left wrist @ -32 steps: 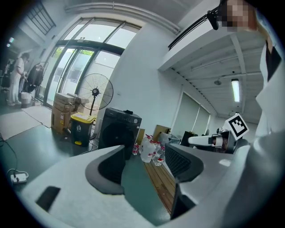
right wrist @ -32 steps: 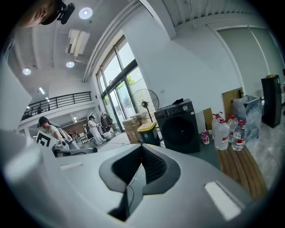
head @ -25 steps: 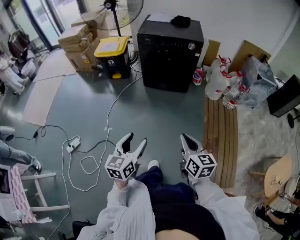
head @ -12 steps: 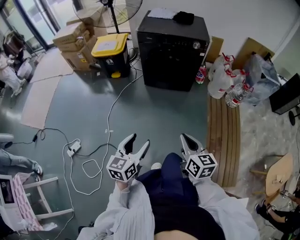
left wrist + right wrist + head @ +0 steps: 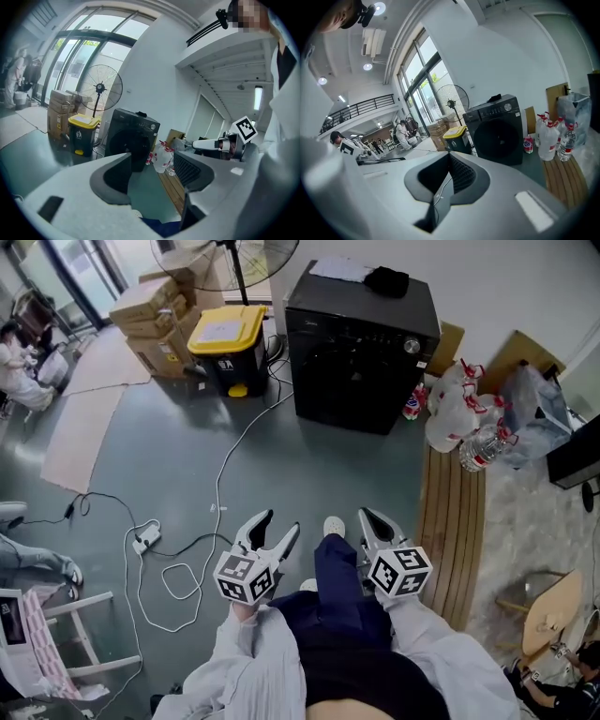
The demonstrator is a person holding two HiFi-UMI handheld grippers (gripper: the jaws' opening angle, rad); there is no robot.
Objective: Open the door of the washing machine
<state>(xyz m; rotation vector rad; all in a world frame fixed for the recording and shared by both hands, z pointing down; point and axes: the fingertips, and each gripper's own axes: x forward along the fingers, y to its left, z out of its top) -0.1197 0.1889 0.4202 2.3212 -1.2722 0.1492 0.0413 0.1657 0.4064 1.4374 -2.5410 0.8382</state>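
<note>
The smooth grey floor (image 5: 309,465) has a dull sheen. At its far edge, against the white wall, stands the washing machine (image 5: 361,357), a black box with hard square corners. Its round dark door (image 5: 499,137) sits flush in the front and is closed. A silver knob is at the top right corner of that front. A flat white sheet and a soft black lump lie on its top.

A slatted wooden bench (image 5: 452,531) runs along the floor's right edge. Brown cardboard boxes (image 5: 155,310) are stacked at the far left corner. Just beside them is a black plastic bin (image 5: 223,352) with a yellow lid. A fan (image 5: 99,88) with a round wire cage stands behind the bin. Crinkled white plastic bags (image 5: 448,413) with red ties sit at the far end of the bench, to the right of the machine. A thin white cable (image 5: 220,465) loops across the floor to a power strip (image 5: 143,535).

Both grippers are held at the near edge, well apart from the machine. Each is white with dark pads, one smooth and one ribbed, and has a marker cube. The left gripper (image 5: 279,521) has its curved jaws wide apart, with nothing between them. The right gripper (image 5: 366,515) has its jaws drawn together at the tips, leaving only a thin wedge behind, and it holds nothing.
</note>
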